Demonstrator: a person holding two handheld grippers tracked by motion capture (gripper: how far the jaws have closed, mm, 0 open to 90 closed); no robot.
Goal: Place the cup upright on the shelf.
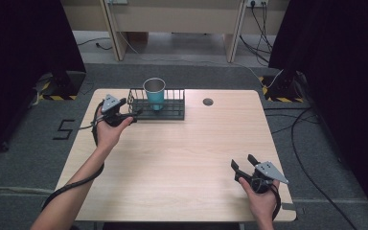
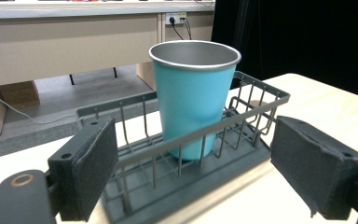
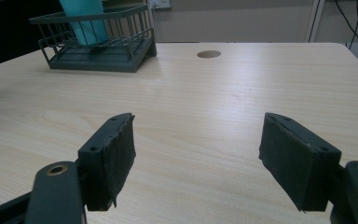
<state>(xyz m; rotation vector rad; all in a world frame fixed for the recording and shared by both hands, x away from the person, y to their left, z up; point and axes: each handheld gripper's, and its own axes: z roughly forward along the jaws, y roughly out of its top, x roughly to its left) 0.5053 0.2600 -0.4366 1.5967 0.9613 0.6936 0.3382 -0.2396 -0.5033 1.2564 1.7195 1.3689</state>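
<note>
A teal cup (image 1: 155, 93) with a metal rim stands upright in a dark wire rack (image 1: 172, 111) at the back of the wooden table (image 1: 182, 153). My left gripper (image 1: 135, 115) is open at the rack's left end. In the left gripper view the cup (image 2: 193, 93) and the rack (image 2: 242, 116) sit just ahead of the wide-apart pads (image 2: 93, 163), and nothing is gripped. My right gripper (image 1: 243, 167) is open near the table's front right corner, with nothing between its pads (image 3: 114, 154). The right gripper view shows the rack (image 3: 98, 46) and the cup (image 3: 85, 18) far off at the upper left.
A round hole (image 1: 208, 101) marks the table top right of the rack. Black curtains stand on both sides. Cables (image 1: 311, 143) lie on the grey floor at the right, and a wooden bench (image 1: 172, 24) stands behind the table.
</note>
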